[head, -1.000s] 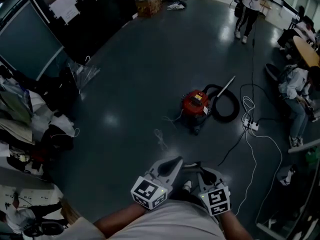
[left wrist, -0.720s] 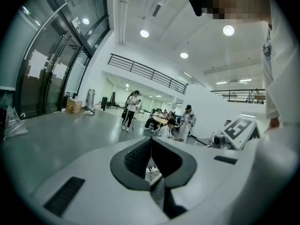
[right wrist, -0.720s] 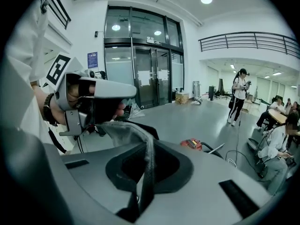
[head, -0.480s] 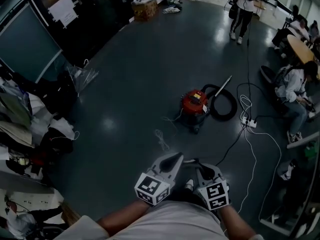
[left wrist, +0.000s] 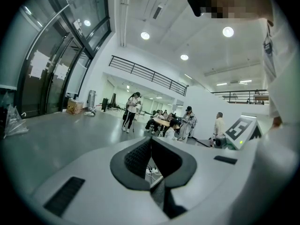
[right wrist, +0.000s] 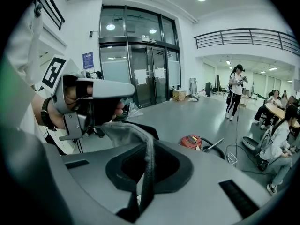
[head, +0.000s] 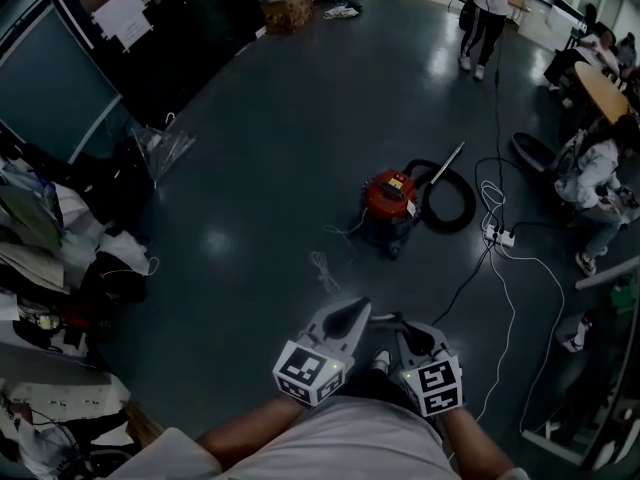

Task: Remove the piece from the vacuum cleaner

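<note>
while both claws sit pinched shut with nothing between them, i see the red vacuum cleaner (head: 390,200) standing on the floor, well ahead of them. the left gripper (head: 355,313) and right gripper (head: 403,324) hang side by side. a black hose (head: 452,208) loops just right of the vacuum cleaner, and a pale tube (head: 447,163) slants above the loop.

Dark glossy floor (head: 290,138), light patches on it. Red vacuum cleaner (head: 388,200) stands mid-floor; black hose (head: 458,214) coiled just beside it. White power strip (head: 497,234) near hose, cables trailing. Thin cord (head: 322,269) looped near vacuum cleaner. Cardboard box (head: 285,10) well apart.
</note>
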`<control>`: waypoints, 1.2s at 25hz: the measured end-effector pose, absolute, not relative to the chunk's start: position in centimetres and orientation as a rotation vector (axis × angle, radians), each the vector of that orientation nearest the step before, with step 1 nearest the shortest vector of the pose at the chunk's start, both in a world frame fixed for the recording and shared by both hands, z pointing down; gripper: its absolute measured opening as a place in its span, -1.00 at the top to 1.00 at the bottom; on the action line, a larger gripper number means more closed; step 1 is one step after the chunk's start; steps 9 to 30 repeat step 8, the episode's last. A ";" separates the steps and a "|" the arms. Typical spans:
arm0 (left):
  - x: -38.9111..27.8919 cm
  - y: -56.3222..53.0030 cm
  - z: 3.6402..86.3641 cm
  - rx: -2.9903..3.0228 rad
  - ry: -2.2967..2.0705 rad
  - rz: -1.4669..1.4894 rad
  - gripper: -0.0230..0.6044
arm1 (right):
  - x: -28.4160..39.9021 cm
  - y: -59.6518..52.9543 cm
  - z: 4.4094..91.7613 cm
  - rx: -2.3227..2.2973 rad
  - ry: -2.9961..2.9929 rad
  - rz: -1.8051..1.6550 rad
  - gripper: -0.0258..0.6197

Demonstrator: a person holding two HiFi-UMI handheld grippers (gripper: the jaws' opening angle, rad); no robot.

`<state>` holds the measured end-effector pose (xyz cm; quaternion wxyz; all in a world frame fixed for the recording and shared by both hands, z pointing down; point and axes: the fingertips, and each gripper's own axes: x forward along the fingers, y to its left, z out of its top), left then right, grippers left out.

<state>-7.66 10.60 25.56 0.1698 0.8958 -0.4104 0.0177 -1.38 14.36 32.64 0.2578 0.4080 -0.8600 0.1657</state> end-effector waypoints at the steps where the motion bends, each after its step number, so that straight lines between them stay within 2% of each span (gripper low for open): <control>1: -7.6 10.6 25.7 2.545 -1.164 0.052 0.91 | -1.4 14.3 32.8 1.106 -2.331 0.452 0.84; 30: -6.3 8.8 26.9 2.541 -1.154 0.067 0.91 | -0.2 12.7 33.9 1.099 -2.326 0.468 0.84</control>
